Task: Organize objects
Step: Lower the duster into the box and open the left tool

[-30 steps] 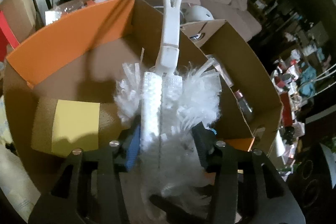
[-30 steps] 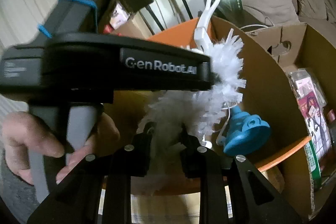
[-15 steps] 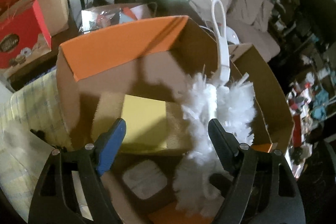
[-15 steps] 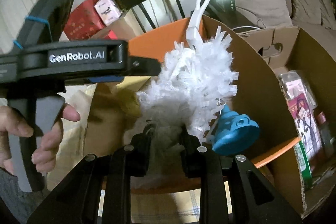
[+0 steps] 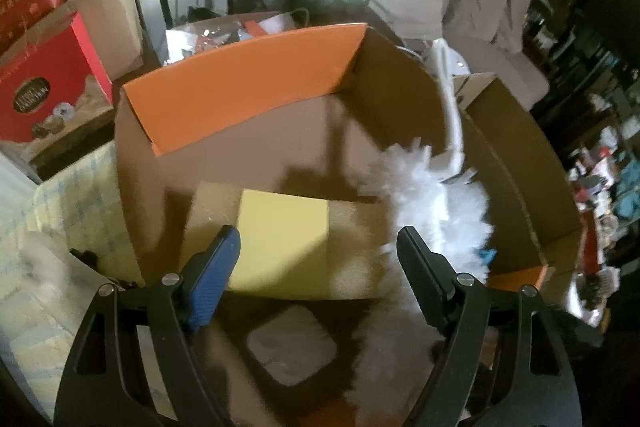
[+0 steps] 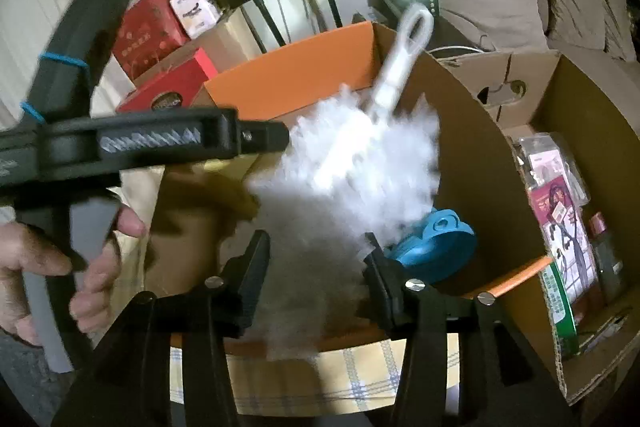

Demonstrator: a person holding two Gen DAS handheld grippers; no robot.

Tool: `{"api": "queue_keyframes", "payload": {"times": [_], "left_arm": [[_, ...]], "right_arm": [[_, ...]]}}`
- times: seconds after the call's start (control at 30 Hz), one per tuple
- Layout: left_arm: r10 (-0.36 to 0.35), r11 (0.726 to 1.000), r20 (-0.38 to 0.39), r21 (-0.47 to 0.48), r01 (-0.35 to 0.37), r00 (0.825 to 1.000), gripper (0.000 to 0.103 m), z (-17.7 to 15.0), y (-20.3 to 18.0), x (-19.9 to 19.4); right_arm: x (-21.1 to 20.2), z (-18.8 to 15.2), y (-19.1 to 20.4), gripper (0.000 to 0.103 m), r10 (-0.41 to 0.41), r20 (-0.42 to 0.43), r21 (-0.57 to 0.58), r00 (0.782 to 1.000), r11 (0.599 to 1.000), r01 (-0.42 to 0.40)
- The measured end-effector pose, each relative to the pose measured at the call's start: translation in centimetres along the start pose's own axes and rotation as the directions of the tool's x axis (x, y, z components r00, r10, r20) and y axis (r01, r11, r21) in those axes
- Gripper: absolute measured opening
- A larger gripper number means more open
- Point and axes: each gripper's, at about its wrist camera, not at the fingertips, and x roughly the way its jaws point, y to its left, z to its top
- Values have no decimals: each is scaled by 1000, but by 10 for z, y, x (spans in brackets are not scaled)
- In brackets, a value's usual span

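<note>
One fluffy white duster [image 6: 352,163] leans in one orange-flapped cardboard box [image 5: 248,87], beside one blue thing [image 6: 436,247]. The right gripper [image 6: 316,259] has just been opening; its fluff sits loose between the jaws. The left gripper [image 5: 316,259] is wide open, holding nothing. Its writing is blurred.

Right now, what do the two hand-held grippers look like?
Left hand-held gripper: black frame, silver screws, one blue ribbed pad; seen from the right wrist, its black body bears white lettering and blue bands. Right hand-held gripper: all black, silver screws.
</note>
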Motion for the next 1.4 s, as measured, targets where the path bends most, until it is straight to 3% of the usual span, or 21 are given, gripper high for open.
{"api": "queue_keyframes", "payload": {"times": [0.2,0.37,0.47,0.53,0.6,0.67,0.8,1.0,1.2,1.4], "left_arm": [[112,991,3,75,-112,994,70,-7,-4,5],[100,993,4,60,-100,995,69,-8,6,1],[111,994,13,18,-111,994,58,-4,17,-2],[119,993,18,-1,-119,993,57,-5,23,-3],[78,997,25,-25,-78,997,61,-7,29,-7],[41,998,33,-59,-39,999,72,-11,33,-11],[-42,997,64,-69,46,997,73,-19,34,-28],[-107,992,96,-52,112,990,73,-37,27,-40],[-145,989,73,-27,147,987,59,-53,9,-32],[-172,985,9,24,171,985,37,-65,-15,-14]], "right_arm": [[-12,3,2,48,-31,43,-38,999,999,33],[-5,17,-6,48,-21,47,-2,999,1000,21],[0,22,-8,48,-11,39,5,999,1000,10],[5,22,-4,48,-9,25,-17,1000,1000,9],[11,22,1,48,-12,7,-42,1000,999,12],[20,20,7,48,-21,-19,-70,1000,997,20],[33,15,14,48,-22,-64,-114,998,993,15],[8,28,-4,48,-60,19,-91,998,994,61],[4,59,-35,47,-102,37,-40,994,994,103],[31,81,-47,36,-127,-6,-25,992,992,127]]}}
